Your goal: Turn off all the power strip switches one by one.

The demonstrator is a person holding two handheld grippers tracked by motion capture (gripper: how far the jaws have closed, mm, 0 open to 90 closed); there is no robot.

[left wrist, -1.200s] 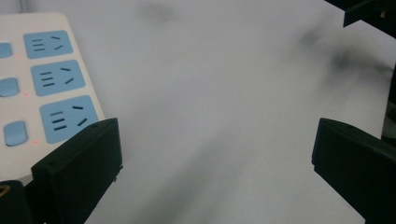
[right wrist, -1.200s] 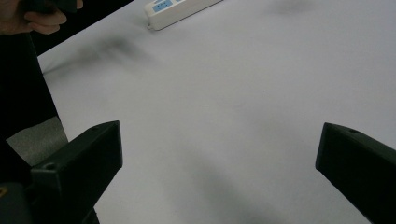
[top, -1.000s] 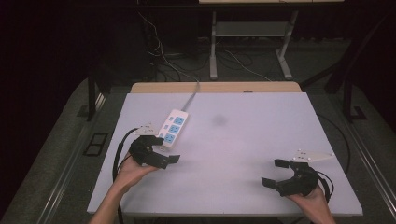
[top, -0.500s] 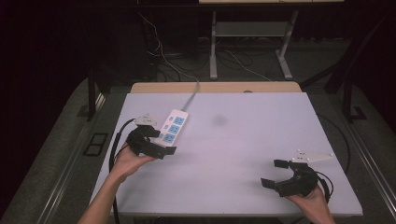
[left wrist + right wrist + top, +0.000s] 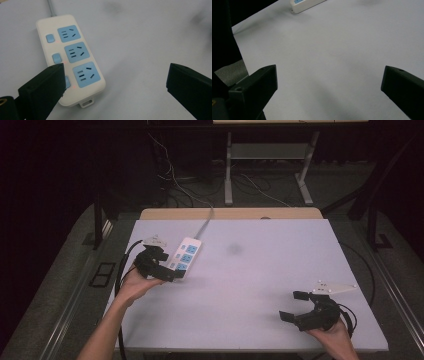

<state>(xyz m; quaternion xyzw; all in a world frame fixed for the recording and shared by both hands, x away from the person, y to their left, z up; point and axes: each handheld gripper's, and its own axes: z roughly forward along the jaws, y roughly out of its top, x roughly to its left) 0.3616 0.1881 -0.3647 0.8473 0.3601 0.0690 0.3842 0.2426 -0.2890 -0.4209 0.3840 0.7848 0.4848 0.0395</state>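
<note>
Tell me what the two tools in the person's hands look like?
Both are black, each with two blocky flat-ended jaws. The left tool and right tool each carry a pale grey three-cornered plate on top and trail a black cable. The forearms are bare, no sleeves.

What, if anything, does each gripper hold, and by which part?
Nothing. Both the left gripper and the right gripper are open; the left gripper's fingers hover at the power strip, not closed on it.

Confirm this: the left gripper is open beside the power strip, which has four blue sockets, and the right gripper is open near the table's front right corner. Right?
One error: the power strip has three blue sockets, not four, as the left gripper view shows. The rest holds: the left gripper is open beside it, and the right gripper is open near the table's front right corner.
</note>
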